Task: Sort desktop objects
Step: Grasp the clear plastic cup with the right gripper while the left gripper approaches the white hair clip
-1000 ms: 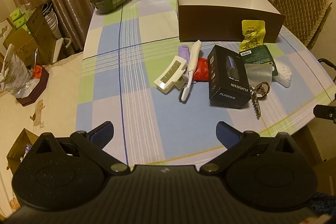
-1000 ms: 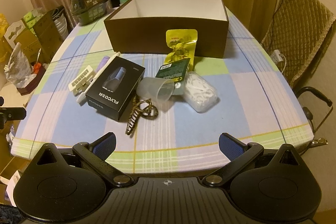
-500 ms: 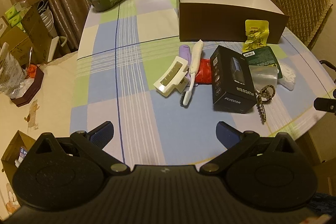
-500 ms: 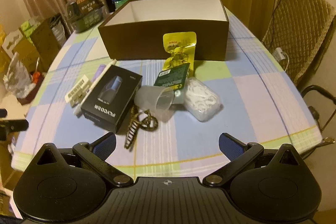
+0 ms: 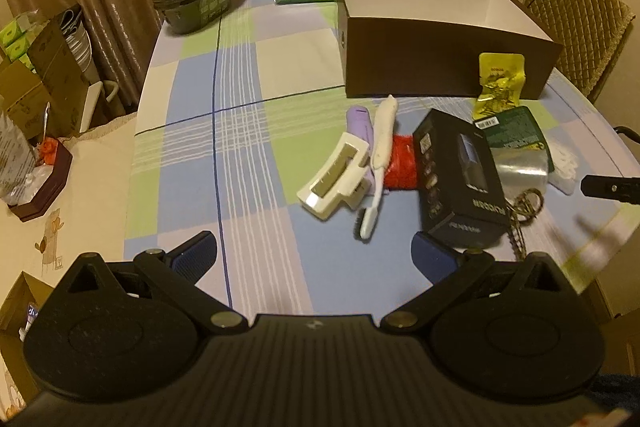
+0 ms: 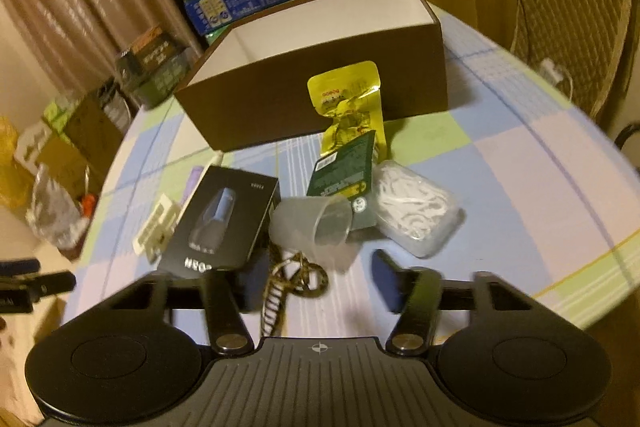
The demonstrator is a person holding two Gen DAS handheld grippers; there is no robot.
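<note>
- Your right gripper (image 6: pixel 316 281) is closing, jaws either side of the leopard-print hair claw (image 6: pixel 290 285), which lies just in front of the brown box's (image 6: pixel 320 99) near wall, beside the black carton (image 6: pixel 224 219).
- Pads aren't pressing yet; centre on the claw, clear of the plastic cup (image 6: pixel 316 227).
- Your left gripper (image 5: pixel 314 253) stays spread, empty.

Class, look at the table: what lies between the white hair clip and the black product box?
In the left wrist view, a white brush and a red item lie between the white hair clip and the black box.
</note>
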